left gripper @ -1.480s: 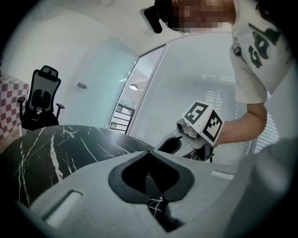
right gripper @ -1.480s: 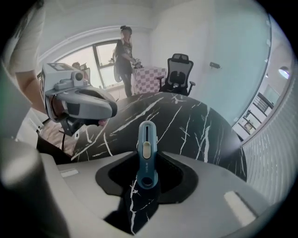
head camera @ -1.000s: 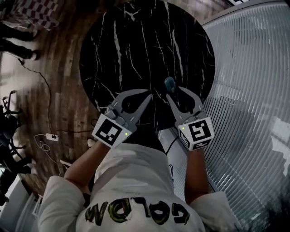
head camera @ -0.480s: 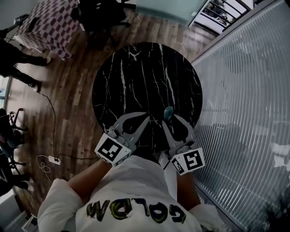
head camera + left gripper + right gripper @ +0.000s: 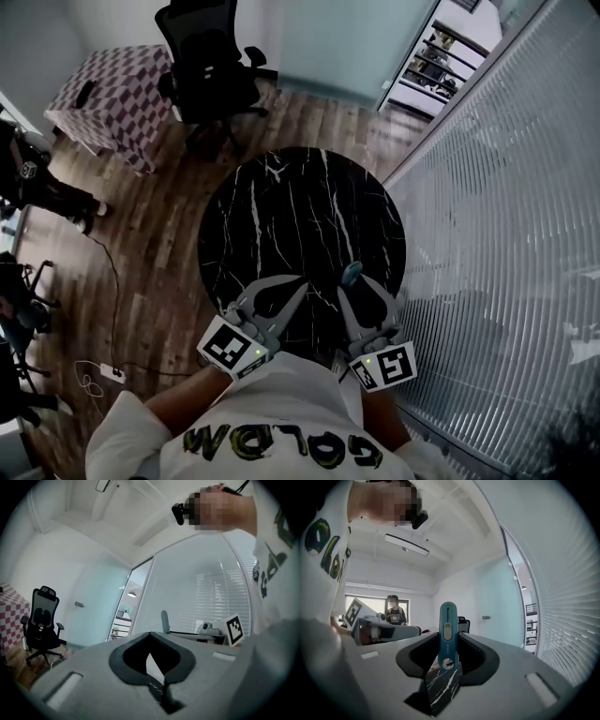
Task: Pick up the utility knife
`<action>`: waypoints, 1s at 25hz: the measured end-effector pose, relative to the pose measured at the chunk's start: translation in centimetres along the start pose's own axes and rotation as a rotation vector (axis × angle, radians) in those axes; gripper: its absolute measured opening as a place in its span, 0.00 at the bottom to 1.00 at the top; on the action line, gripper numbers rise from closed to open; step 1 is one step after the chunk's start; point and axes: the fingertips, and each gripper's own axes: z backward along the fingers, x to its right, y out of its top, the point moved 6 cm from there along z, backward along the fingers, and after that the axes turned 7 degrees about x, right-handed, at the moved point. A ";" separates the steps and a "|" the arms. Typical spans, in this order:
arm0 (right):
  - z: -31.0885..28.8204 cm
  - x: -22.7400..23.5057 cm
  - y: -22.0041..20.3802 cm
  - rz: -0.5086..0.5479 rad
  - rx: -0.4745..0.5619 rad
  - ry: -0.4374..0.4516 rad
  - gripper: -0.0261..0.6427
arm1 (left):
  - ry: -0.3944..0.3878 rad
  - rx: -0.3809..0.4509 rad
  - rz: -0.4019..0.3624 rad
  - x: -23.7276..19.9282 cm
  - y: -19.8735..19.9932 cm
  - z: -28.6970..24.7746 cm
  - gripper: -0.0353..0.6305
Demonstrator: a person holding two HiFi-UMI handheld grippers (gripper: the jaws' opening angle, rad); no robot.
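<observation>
— Utility knife [image 5: 448,620], location?
— Clamped upright between the jaws of the right gripper [image 5: 449,641]. Its teal body rises past the tips, over the near edge of the round black marble table [image 5: 281,206].
— Left gripper [image 5: 151,635]?
— Jaws closed together, nothing between them, just beside the right.

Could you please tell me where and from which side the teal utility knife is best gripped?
Hold the slim teal plastic utility knife by its hole end, coming from behind along its length, as the right hand-held gripper does: its long straight sides fit between the jaws.
</observation>
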 end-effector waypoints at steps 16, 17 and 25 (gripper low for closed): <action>2.3 -1.2 3.8 0.028 0.117 0.007 0.23 | -0.050 0.059 -0.019 3.6 2.4 -1.0 0.06; 2.4 -1.0 3.4 0.027 0.120 0.006 0.23 | -0.052 0.059 -0.022 3.6 2.0 -1.2 0.06; 2.9 -0.9 3.6 0.018 0.130 -0.001 0.23 | -0.062 0.050 -0.034 4.2 2.3 -1.4 0.06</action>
